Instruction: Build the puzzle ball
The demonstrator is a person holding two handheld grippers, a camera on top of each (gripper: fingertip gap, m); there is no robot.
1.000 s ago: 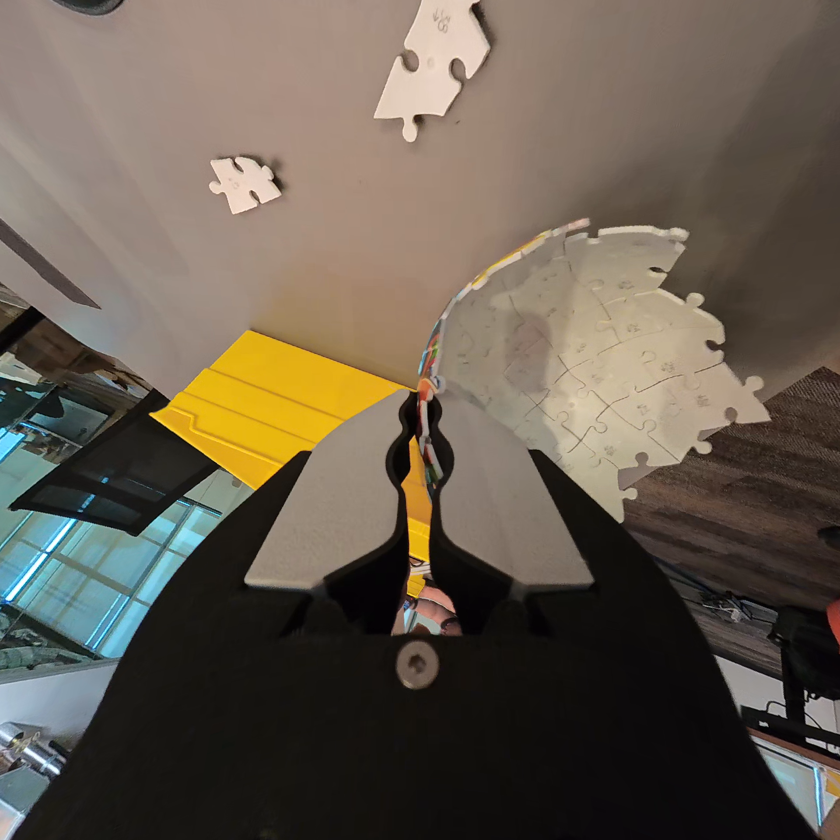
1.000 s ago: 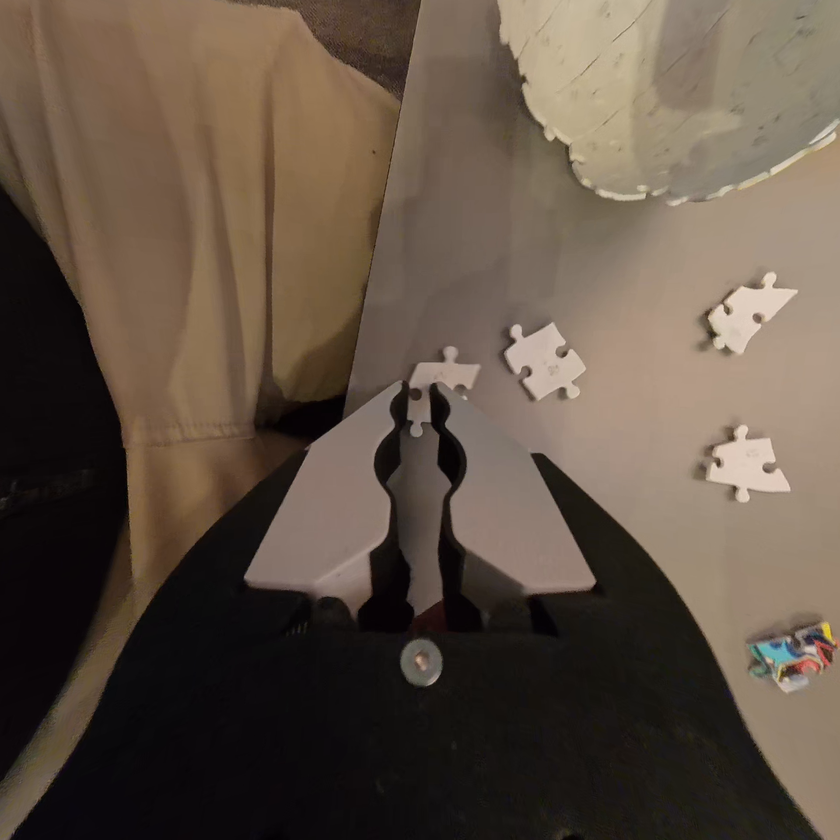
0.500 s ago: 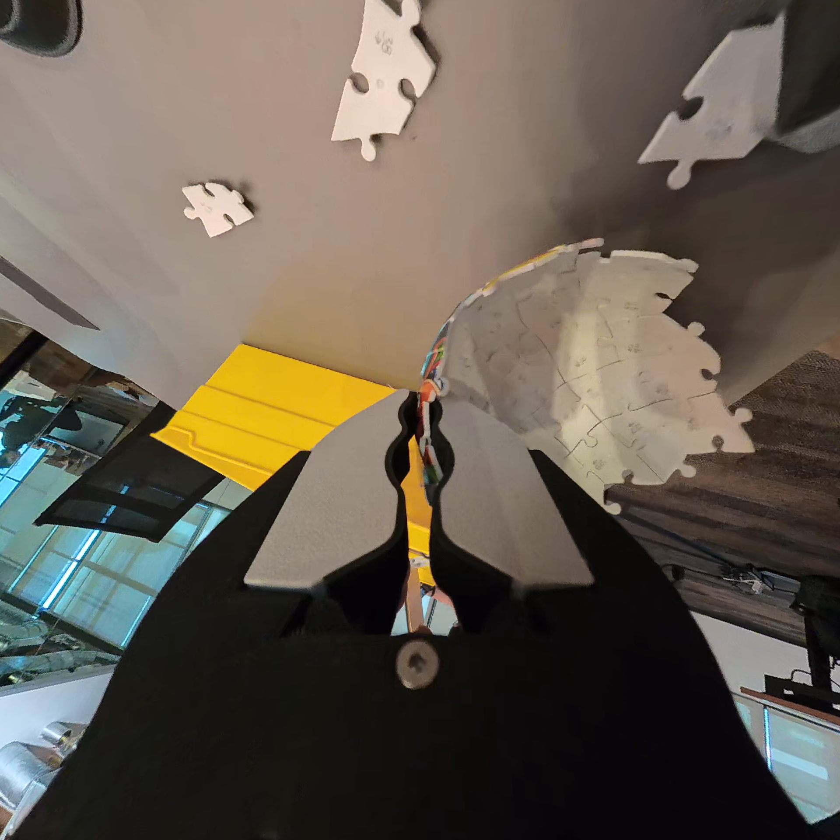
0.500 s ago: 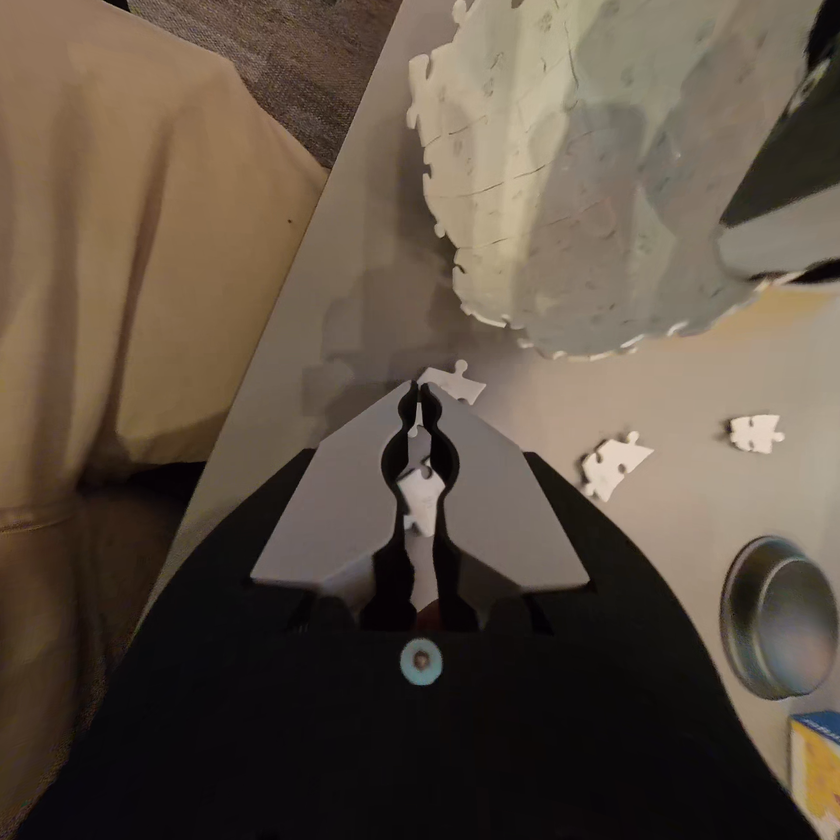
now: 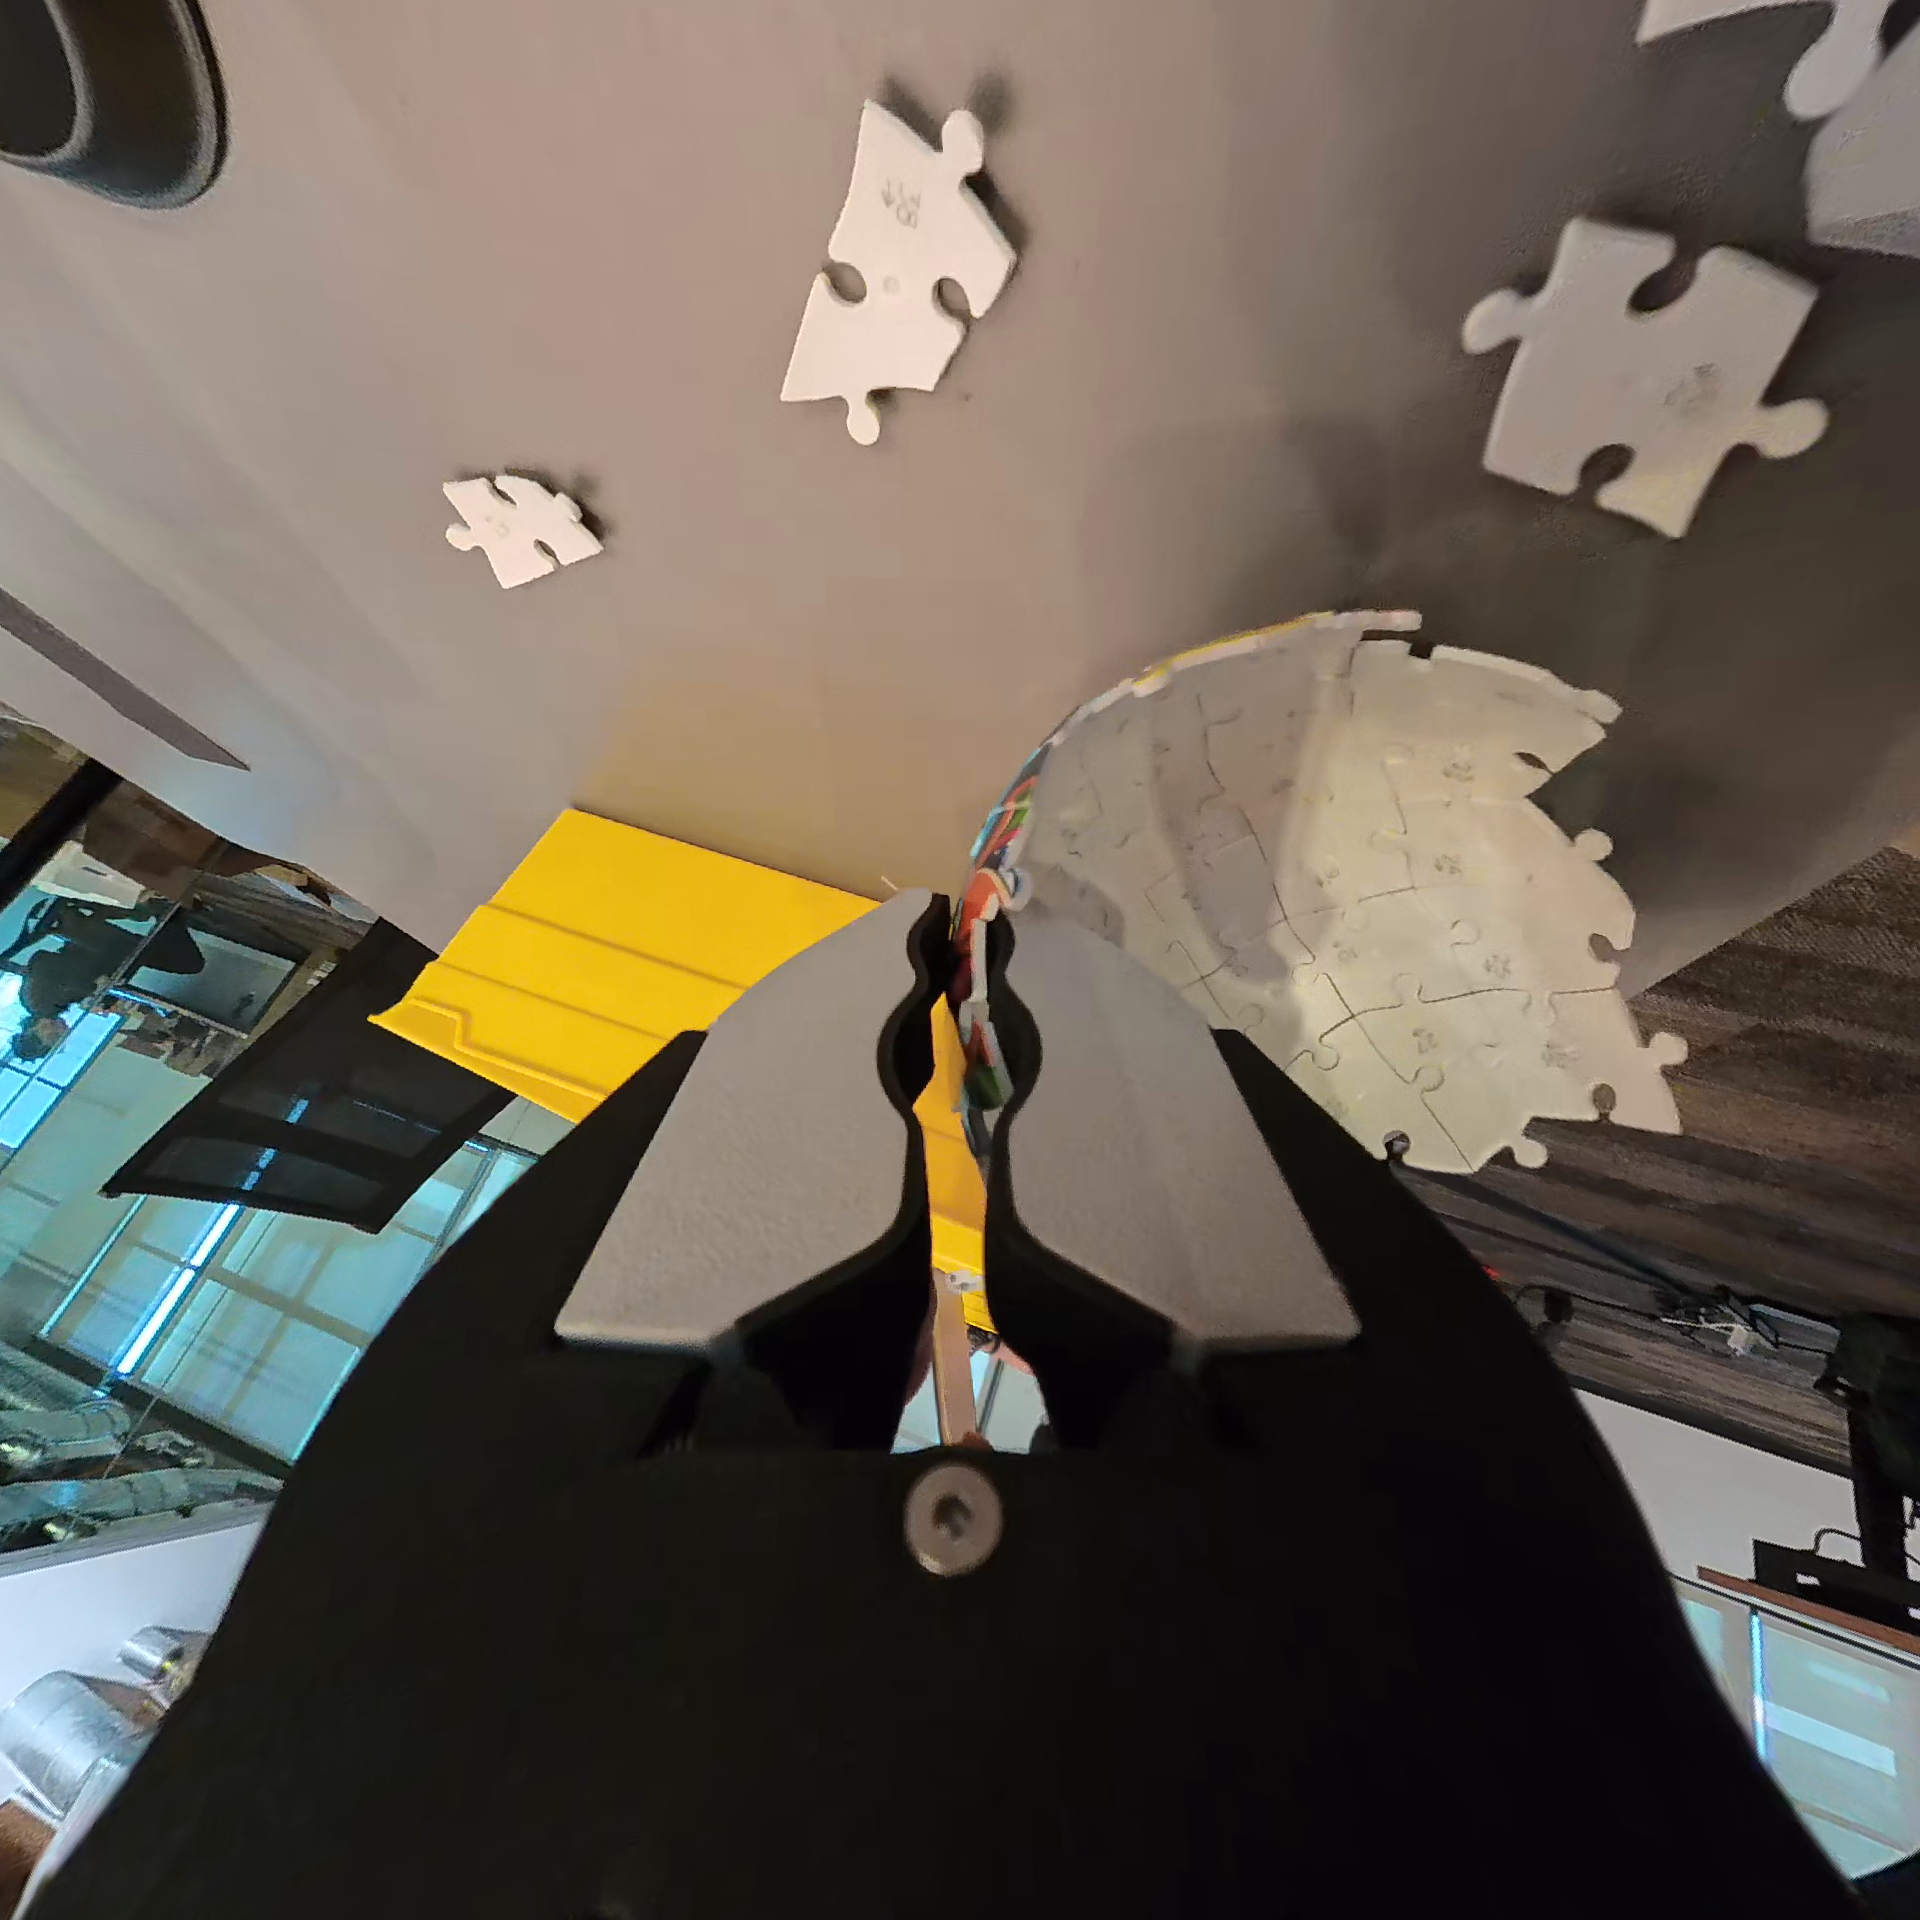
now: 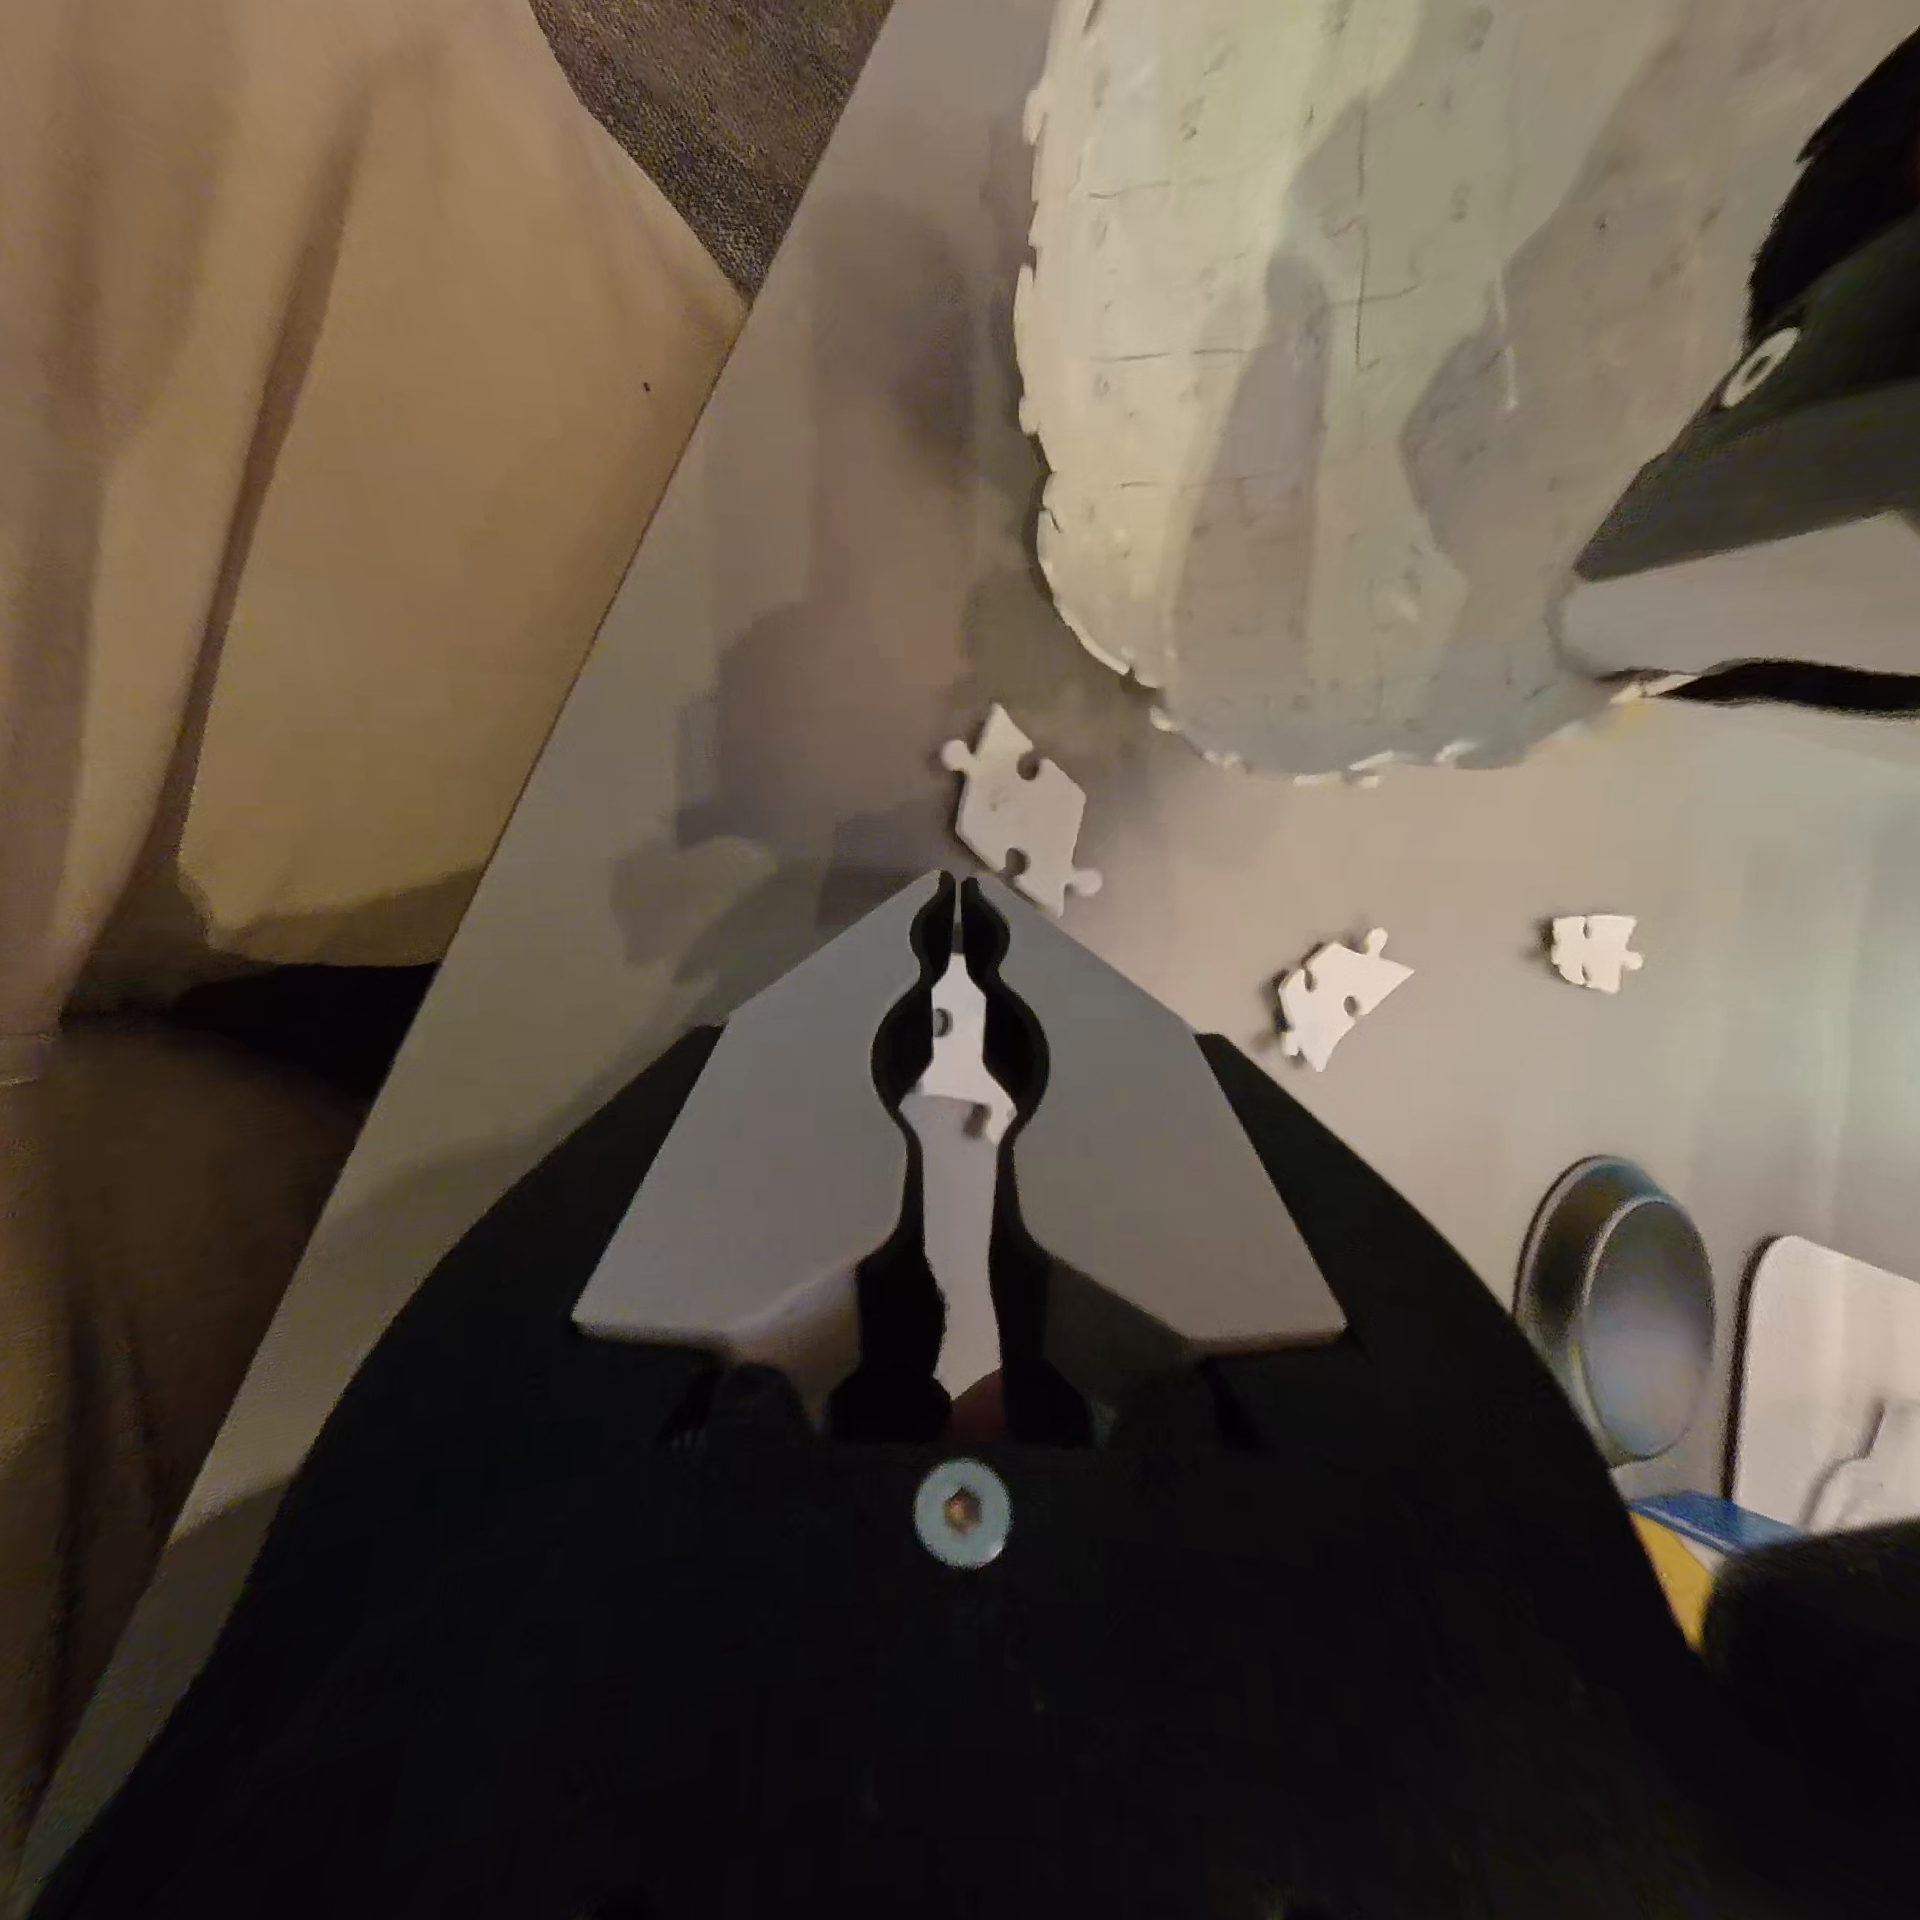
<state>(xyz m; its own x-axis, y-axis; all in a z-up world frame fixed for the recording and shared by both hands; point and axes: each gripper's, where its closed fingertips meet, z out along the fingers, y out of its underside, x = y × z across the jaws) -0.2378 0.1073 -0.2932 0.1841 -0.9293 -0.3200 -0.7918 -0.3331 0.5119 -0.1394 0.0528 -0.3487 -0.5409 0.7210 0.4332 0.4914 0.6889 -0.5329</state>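
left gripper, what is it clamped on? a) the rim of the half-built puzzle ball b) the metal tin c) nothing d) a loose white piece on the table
a: the left gripper has its fingers shut on the coloured edge of the half-built puzzle ball, whose white inner shell curves away to the right.

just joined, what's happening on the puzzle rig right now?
A person is building a puzzle ball with two handheld grippers. The left gripper is shut on the rim of the partly built ball shell, holding it above the grey table. The right gripper is closed with a white puzzle piece showing between its fingers. More loose white pieces lie on the table, not yet fitted.
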